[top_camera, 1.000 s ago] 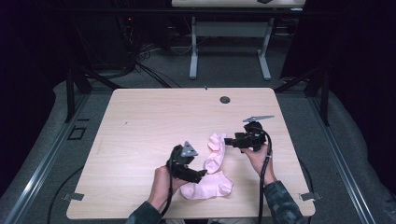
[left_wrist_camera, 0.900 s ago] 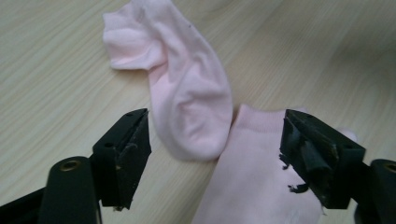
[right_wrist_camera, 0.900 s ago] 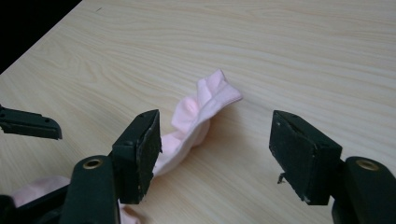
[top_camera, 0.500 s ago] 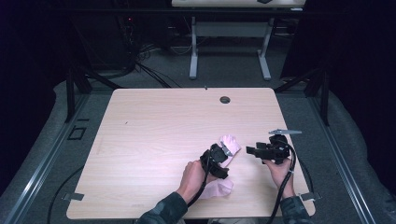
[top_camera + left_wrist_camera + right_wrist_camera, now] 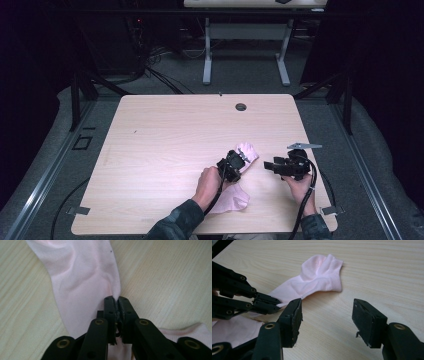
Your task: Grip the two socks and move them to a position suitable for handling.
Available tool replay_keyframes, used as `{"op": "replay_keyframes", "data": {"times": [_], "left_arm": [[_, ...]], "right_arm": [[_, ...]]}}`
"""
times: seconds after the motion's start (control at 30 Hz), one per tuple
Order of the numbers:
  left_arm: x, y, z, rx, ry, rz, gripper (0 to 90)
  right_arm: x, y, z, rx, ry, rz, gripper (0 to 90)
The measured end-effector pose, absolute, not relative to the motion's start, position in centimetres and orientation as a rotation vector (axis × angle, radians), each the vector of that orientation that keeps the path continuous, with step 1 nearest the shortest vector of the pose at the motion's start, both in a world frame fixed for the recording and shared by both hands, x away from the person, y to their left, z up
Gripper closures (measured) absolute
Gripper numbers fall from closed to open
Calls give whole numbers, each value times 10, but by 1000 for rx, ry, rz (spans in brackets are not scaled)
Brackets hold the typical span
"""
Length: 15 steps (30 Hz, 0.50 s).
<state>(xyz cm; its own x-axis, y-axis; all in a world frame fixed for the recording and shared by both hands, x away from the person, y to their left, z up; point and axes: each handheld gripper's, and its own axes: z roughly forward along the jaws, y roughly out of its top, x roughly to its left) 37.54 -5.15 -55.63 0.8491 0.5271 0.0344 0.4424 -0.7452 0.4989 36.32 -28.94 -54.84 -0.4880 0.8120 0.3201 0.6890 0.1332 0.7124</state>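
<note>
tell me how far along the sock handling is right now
Done: the left gripper has shut on the pink sock's edge, which lies flat on the table. In hand: that pinch only. Left: the right gripper is open, apart from the sock, gripping nothing yet. The goal itself is unclear.

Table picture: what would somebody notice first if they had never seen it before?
The pink sock jumps out, lying on the pale wooden table near the person's edge, right of the middle. The left gripper is pinched shut on the sock's edge, lying flat on the wood. The right gripper sits just right of the sock with its jaws wide apart, holding nothing.
</note>
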Motion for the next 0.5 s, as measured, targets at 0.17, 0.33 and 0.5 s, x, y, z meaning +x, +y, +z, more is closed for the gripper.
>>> {"op": "replay_keyframes", "data": {"times": [0.17, 0.33, 0.5], "left_arm": [[374, -39, -543, 2473, 706, 214, 876], [374, -20, -522, 2383, 722, 149, 875], [373, -5, -511, 2316, 741, 135, 873]], "right_arm": [[364, -285, -549, 1436, 2260, 1282, 417], [365, -269, -545, 1284, 2325, 1193, 390], [368, -243, -550, 1108, 2346, 1062, 449]]}}
